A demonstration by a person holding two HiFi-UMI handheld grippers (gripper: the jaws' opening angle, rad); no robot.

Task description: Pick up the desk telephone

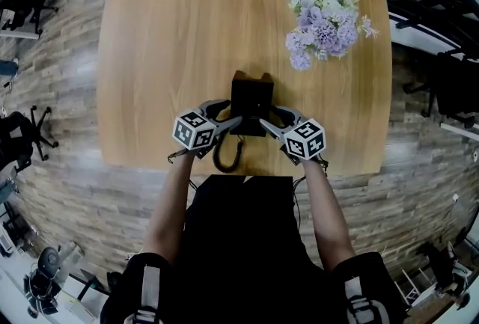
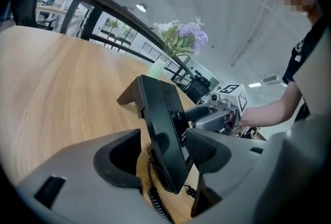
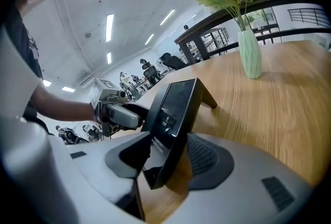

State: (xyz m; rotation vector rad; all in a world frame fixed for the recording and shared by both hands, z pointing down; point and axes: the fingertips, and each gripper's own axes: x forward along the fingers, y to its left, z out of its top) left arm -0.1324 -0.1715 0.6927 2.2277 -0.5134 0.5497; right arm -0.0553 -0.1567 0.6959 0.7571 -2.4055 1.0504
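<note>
A black desk telephone (image 1: 251, 102) with a slanted front panel stood propped on its rear stand, on the pale wooden counter (image 1: 165, 53) near the middle of the edge closest to the person. Its black coiled cord (image 1: 224, 154) looped down towards that edge.

The left claw (image 1: 230, 111) came at the telephone from the left side. Its jaws stood wide apart, with the telephone's edge between them. There was a clear gap at one jaw, and the other pad was close to the panel without visibly pressing it. The right claw (image 1: 268, 116) mirrored this from the right side, spread wide with the opposite edge of the telephone between its jaws, and nothing was gripped. The telephone's base rested on the counter.

A bunch of lilac and white flowers (image 1: 323, 12) in a pale green vase (image 3: 251, 57) stood well apart, towards the far right corner.
</note>
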